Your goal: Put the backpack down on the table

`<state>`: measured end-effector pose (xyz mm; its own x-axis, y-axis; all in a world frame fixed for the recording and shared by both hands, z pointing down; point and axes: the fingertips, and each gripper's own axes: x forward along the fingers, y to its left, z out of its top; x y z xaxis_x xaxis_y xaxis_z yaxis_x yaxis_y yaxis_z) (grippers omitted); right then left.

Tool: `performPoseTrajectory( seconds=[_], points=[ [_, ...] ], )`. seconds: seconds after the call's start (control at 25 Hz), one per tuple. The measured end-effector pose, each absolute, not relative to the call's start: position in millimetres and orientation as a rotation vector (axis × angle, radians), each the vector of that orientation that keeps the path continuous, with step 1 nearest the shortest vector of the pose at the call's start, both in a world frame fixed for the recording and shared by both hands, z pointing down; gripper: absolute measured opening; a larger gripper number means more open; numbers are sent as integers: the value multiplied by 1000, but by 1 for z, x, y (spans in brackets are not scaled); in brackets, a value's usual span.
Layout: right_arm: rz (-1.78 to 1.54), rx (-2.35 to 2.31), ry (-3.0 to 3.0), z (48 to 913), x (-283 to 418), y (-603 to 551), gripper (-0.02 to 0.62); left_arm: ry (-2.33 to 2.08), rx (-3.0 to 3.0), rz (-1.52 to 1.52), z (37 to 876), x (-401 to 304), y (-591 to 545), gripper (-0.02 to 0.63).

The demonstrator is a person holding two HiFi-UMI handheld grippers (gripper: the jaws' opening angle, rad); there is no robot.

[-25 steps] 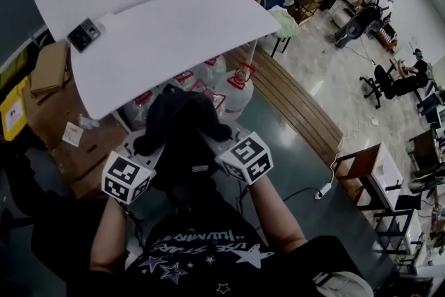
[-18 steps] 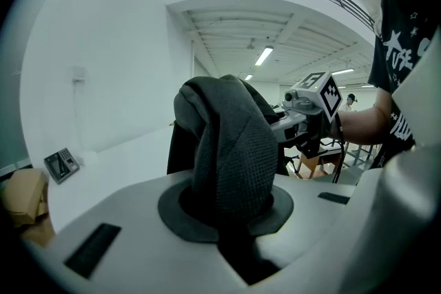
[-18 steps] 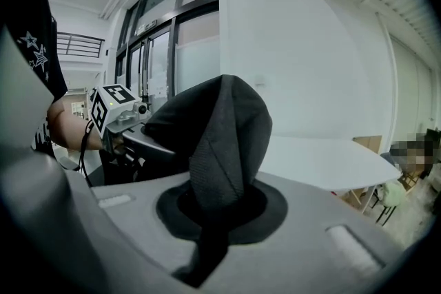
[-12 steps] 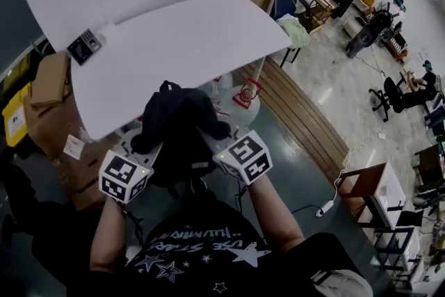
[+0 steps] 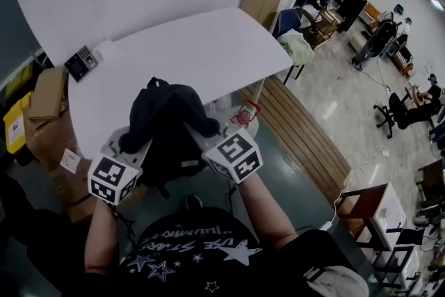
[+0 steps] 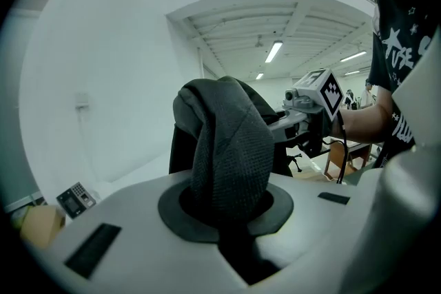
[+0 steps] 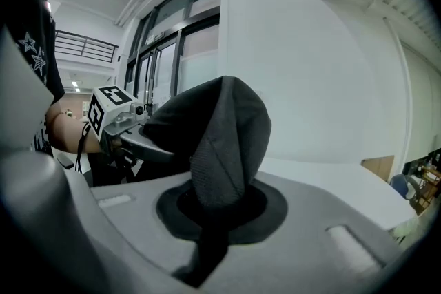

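A black backpack (image 5: 167,125) hangs between my two grippers at the near edge of the white table (image 5: 201,45), its top just over the edge. My left gripper (image 5: 132,146) is shut on a padded grey shoulder strap (image 6: 231,148) that rises out of its jaws. My right gripper (image 5: 201,139) is shut on the other strap (image 7: 224,148). In the left gripper view the right gripper (image 6: 293,122) shows behind the bag; in the right gripper view the left gripper (image 7: 148,145) shows beside it. The bag's lower part hangs below table height.
A small keypad device (image 5: 80,62) lies at the table's left corner. Cardboard boxes (image 5: 49,115) are stacked left of the table, water jugs (image 5: 243,115) stand under it. A wooden board (image 5: 261,7) leans at the far right corner. Chairs and desks fill the room to the right.
Both grippers have carried the backpack forward and a little up toward the table; its top now overlaps the table's near edge. The grips on the straps are unchanged.
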<state>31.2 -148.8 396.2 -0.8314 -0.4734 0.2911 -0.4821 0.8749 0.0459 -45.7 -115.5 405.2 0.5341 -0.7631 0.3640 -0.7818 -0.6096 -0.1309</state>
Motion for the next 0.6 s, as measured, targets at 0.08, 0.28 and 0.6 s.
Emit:
performPoseTrajectory(
  seconds=[0.08,0.28,0.6],
  points=[
    [28,705,-2761,392,40,-161,20,-1390,2700,599,401,-37,-126,51],
    [-30,649,-2773,380,50,-183,20,-1418,2649,504,392,-26,-145,51],
    [-57,629,-2821,350,51,-207,20,-1437,2686,503,362,-25,-169,51]
  ],
)
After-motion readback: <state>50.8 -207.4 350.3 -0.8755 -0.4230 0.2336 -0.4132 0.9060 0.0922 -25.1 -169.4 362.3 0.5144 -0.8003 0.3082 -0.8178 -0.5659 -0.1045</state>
